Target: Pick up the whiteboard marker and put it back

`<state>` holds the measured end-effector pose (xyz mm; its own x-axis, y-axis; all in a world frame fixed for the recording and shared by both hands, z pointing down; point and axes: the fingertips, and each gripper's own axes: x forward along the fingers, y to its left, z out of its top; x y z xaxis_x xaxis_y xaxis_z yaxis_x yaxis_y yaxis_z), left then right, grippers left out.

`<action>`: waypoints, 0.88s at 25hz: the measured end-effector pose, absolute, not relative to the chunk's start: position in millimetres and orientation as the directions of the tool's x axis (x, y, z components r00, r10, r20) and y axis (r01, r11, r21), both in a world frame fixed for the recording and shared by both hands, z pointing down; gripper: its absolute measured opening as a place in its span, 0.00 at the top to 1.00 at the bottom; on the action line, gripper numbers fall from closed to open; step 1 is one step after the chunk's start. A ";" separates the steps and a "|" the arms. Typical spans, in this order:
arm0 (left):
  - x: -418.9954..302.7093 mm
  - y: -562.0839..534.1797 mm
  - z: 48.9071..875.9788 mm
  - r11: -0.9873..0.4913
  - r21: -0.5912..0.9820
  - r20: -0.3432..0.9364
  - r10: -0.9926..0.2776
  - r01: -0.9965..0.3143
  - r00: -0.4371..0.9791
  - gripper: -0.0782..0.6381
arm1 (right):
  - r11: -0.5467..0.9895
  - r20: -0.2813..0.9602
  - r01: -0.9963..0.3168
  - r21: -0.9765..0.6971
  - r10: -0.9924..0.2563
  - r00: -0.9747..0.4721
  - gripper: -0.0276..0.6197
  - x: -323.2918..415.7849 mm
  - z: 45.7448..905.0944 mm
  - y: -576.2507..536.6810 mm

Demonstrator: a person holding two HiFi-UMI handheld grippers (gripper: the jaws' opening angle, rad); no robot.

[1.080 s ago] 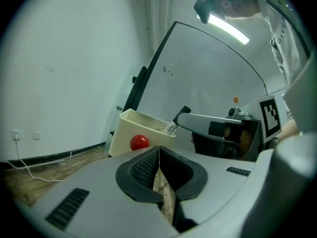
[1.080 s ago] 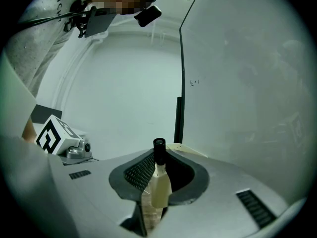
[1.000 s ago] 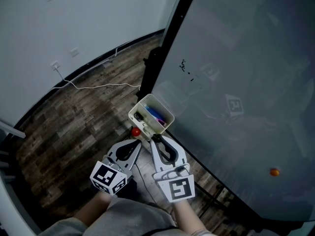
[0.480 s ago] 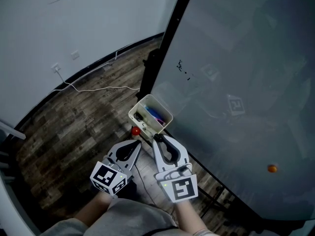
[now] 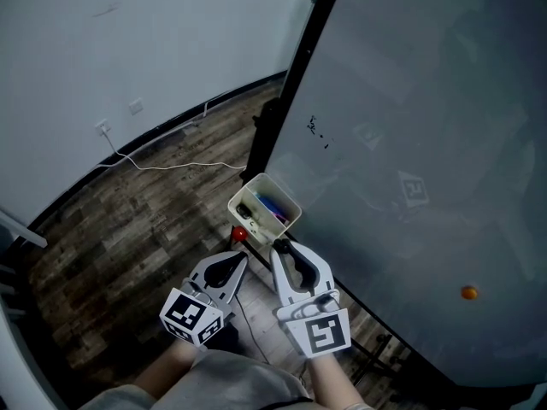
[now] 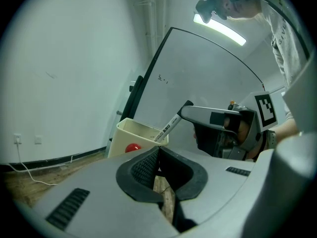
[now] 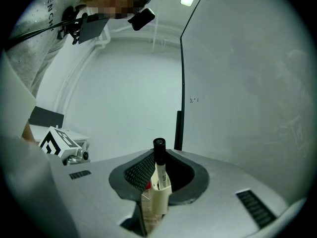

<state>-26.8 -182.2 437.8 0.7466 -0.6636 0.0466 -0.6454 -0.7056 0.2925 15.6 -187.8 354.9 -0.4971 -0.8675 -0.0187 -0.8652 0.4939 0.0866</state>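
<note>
A white whiteboard marker [image 7: 159, 171] with a black cap stands upright between my right gripper's [image 7: 158, 158] jaws, which are shut on its upper part. Its lower end dips into the cream holder box [image 7: 155, 200]. In the left gripper view the marker [image 6: 170, 126] slants from the right gripper's fingertips [image 6: 194, 112] down to the box's rim [image 6: 138, 130]. From the head view, the box [image 5: 245, 217] hangs at the whiteboard's lower left edge, and my right gripper [image 5: 280, 247] sits just below it. My left gripper [image 5: 241, 257] hangs beside it, shut and empty.
The large whiteboard [image 5: 419, 143] fills the right side, with small scribbles [image 5: 317, 130] and an orange magnet [image 5: 468, 293]. A red round thing [image 5: 240, 234] sits on the box's side and a blue pen [image 5: 272, 205] inside. A white cable [image 5: 171, 165] runs over the wooden floor.
My right gripper has risen a little with the marker, which stays over the box. The left gripper has kept its place.
</note>
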 end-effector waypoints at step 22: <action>-26.3 -177.3 421.5 -0.703 0.259 0.021 -0.682 -0.663 0.731 0.87 | 0.515 -0.070 -0.850 0.111 -0.849 -0.524 0.84 17.3 326.2 -176.8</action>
